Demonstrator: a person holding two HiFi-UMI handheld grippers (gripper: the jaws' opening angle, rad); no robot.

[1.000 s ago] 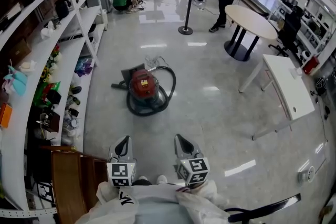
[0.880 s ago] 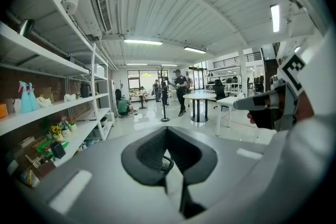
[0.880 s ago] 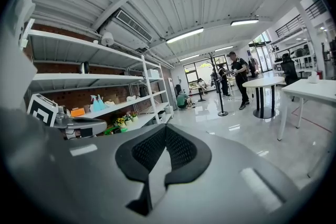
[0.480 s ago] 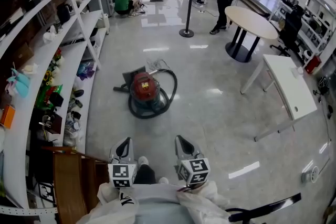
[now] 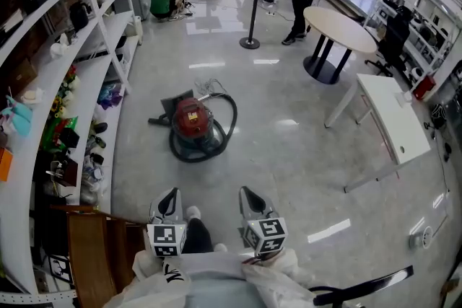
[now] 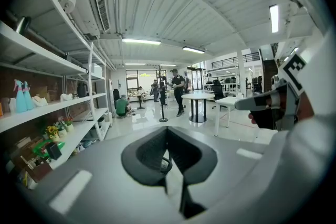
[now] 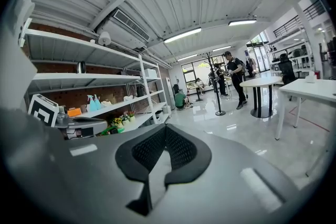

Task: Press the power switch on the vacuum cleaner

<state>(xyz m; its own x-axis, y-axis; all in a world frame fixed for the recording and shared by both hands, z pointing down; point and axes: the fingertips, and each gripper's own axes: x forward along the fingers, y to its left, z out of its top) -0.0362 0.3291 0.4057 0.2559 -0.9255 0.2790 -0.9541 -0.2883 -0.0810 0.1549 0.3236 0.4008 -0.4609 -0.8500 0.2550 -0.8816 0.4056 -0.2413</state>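
Left tool point(image 5: 169, 198) and right tool point(image 5: 252, 197), jaws together, empty, far from the red vacuum cleaner point(image 5: 190, 119), whose encircling hose point(image 5: 230, 128) could trip the approach.

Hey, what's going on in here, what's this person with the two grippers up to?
A person holds the left gripper and the right gripper low in front of the body, both shut with nothing between the jaws. A red canister vacuum cleaner sits on the glossy floor ahead, its black hose looped around it, beside white shelving. Neither gripper is near it, so its power switch has not yet been pressed.
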